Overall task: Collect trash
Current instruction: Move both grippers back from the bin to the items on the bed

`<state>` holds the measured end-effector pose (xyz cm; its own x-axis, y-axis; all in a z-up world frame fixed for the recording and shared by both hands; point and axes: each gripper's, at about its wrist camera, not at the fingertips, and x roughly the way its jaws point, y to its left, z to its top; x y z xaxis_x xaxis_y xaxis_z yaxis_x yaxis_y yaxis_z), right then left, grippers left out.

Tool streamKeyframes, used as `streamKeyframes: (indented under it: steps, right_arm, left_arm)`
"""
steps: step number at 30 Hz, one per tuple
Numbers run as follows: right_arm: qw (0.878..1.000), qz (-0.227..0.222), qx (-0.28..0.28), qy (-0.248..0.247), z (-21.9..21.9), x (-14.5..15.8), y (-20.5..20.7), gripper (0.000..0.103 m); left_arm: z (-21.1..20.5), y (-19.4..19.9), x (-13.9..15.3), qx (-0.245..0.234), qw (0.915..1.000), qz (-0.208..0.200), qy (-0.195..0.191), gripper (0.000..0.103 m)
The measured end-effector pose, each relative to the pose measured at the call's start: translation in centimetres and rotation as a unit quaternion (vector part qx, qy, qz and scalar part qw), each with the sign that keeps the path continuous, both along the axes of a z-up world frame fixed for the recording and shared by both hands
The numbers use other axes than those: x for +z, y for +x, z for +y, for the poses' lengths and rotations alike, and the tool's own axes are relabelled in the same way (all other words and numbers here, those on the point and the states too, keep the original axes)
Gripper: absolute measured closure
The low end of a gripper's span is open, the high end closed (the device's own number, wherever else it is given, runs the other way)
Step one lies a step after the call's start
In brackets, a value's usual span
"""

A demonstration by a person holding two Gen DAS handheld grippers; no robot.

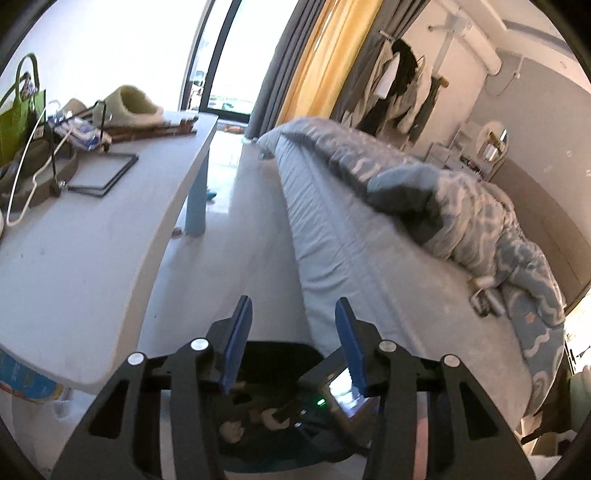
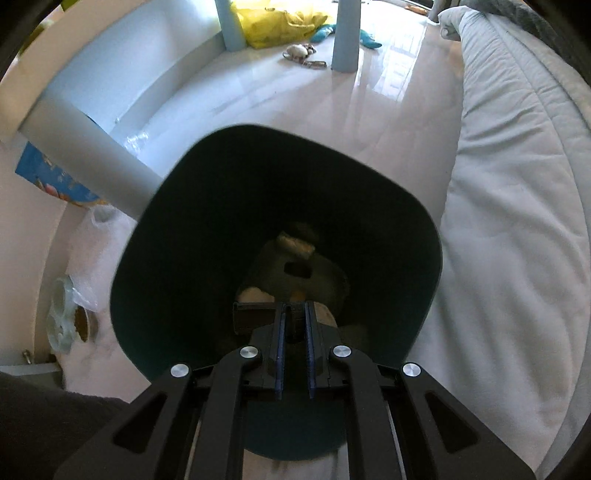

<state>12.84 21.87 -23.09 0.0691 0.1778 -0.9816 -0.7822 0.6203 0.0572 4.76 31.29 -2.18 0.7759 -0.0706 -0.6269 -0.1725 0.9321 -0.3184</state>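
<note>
**Q:** Now, taking the bin as your landmark, what lies around it, largest first?

**A:** Your bed [image 2: 517,229], in pale sheets, runs along the bin's right side; a rumpled blue patterned duvet [image 1: 472,206] lies on top of it. Left of the bin you have the white table [image 1: 85,229], whose blue-grey leg [image 2: 96,155] slants down just beside the bin's left rim. The glossy floor [image 2: 288,96] stretches beyond the bin's far rim. The dark bin [image 2: 369,177] itself stands on that floor, between table and bed, mouth open towards you.

**Q:** Where is the trash?

**A:** Inside the bin, at the bottom: pale crumpled scraps [image 2: 295,245] and a flat greyish piece [image 2: 295,273] with a rectangular hole. Beyond the bin, past the far table legs, you can see a yellow bag [image 2: 280,20] and a small crumpled wad [image 2: 297,51] on the floor.

**Q:** And your tools?

**A:** Your right gripper [image 2: 294,308] points down into the bin's mouth, its jaws drawn nearly together with a narrow slit between them; a small dark block sits at the tips, but you cannot tell whether it is pinched. Your left gripper [image 1: 293,306] hangs above the bin's near side, jaws spread wide and holding nothing.
</note>
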Motion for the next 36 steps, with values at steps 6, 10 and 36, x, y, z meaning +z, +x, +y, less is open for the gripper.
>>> streamKeyframes:
  steps: [6,10,36]
  right_arm:
    - [1.000,-0.012,-0.001,-0.026,-0.9,-0.1,-0.1,0.054]
    - [1.000,-0.019,0.003,-0.007,-1.3,1.4,-0.5,0.046]
    - [0.977,-0.108,-0.023,0.185,-9.8,16.8,0.8,0.046]
  left_arm:
    - [-0.8,0.2,2.0,0.001,0.9997,-0.025,0.003,0.054]
    - [-1.1,0.4,2.9,0.005,0.9994,-0.035,0.000,0.054]
    - [-6.7,4.0,6.6,-0.004,0.9969,-0.069,0.037,0.044]
